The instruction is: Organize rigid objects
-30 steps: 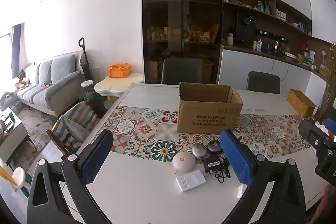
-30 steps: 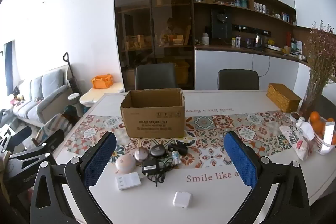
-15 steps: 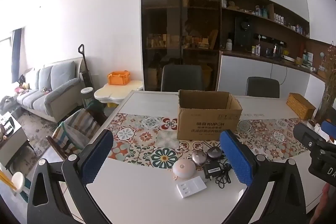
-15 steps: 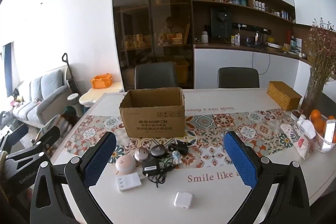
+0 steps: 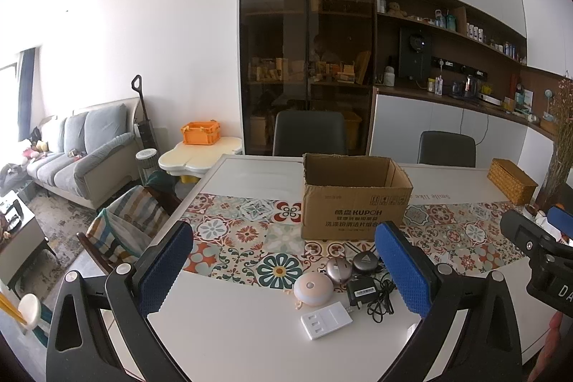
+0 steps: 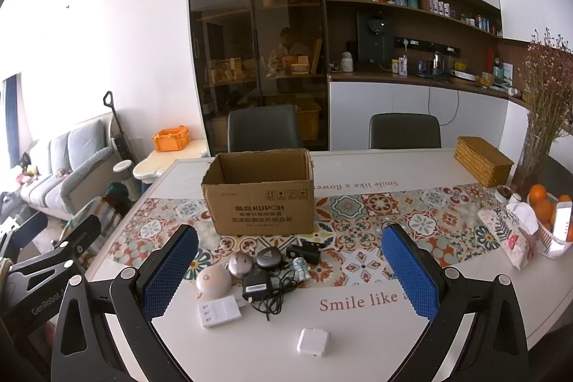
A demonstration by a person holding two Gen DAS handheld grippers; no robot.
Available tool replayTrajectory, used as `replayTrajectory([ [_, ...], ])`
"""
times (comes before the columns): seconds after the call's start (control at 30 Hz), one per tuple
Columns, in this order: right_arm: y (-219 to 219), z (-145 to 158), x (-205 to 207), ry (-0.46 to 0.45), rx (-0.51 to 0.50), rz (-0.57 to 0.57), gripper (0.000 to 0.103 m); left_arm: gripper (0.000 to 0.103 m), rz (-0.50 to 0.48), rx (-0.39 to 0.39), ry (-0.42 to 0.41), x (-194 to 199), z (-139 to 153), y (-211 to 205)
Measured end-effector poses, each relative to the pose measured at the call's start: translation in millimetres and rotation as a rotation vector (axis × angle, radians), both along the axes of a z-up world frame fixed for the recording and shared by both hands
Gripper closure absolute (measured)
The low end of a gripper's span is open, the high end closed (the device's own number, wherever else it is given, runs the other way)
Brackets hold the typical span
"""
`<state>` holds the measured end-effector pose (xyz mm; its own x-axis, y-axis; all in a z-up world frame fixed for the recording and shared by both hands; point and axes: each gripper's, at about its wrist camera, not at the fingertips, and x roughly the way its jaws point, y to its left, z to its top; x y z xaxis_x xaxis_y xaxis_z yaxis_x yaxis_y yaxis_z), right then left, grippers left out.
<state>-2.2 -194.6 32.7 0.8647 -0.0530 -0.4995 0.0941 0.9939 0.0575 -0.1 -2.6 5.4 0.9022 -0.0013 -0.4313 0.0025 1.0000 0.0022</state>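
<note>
An open cardboard box stands on the patterned runner. In front of it lies a cluster of small items: a pink round device, a metallic round case, a dark round case, a black charger with cable, a white flat adapter, a black clip, a small figure and a white square box. My left gripper and right gripper are both open, empty, above the near table edge.
A wicker box sits at the back right, with a flower vase, an orange basket and a tissue pack at the right edge. Two chairs stand behind the white table. A striped chair is at the left.
Both grippers have tilted slightly, so the table and items sit a little lower in view. Nothing on the table has moved and both stay open.
</note>
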Motion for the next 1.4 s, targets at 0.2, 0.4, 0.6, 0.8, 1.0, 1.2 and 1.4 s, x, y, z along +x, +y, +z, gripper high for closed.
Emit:
replayTrajectory([
  [0.2, -0.5, 0.1, 0.1, 0.0, 0.002, -0.001, 0.0, 0.0, -0.001, -0.002, 0.0, 0.5, -1.4, -0.4],
  [0.4, -1.2, 0.0, 0.5, -0.002, 0.003, -0.001, 0.0, 0.0, -0.007, -0.002, -0.001, 3.5, -2.7, -1.9],
  [0.6, -1.6, 1.7, 0.5, -0.001, 0.004, -0.007, 0.0, 0.0, -0.019, -0.006, -0.002, 8.1, -5.6, -1.4],
  [0.8, -2.6, 2.8, 2.0, 0.0, 0.004, -0.013, 0.0, 0.0, -0.027, -0.006, -0.004, 6.8, -5.5, -1.3],
  [1.0, -3.8, 3.3, 1.1, 0.0, 0.005, -0.012, 0.0, 0.0, -0.028, -0.007, -0.004, 5.6, -4.7, 0.5],
  [1.2, -4.6, 3.0, 1.5, 0.0, 0.006, -0.011, 0.0, 0.0, -0.026, -0.007, -0.004, 5.5, -4.7, 0.8],
  [1.4, -4.4, 3.6, 0.7, -0.002, 0.006, -0.011, 0.0, 0.0, -0.026, -0.006, -0.006, 5.6, -4.1, 1.1],
])
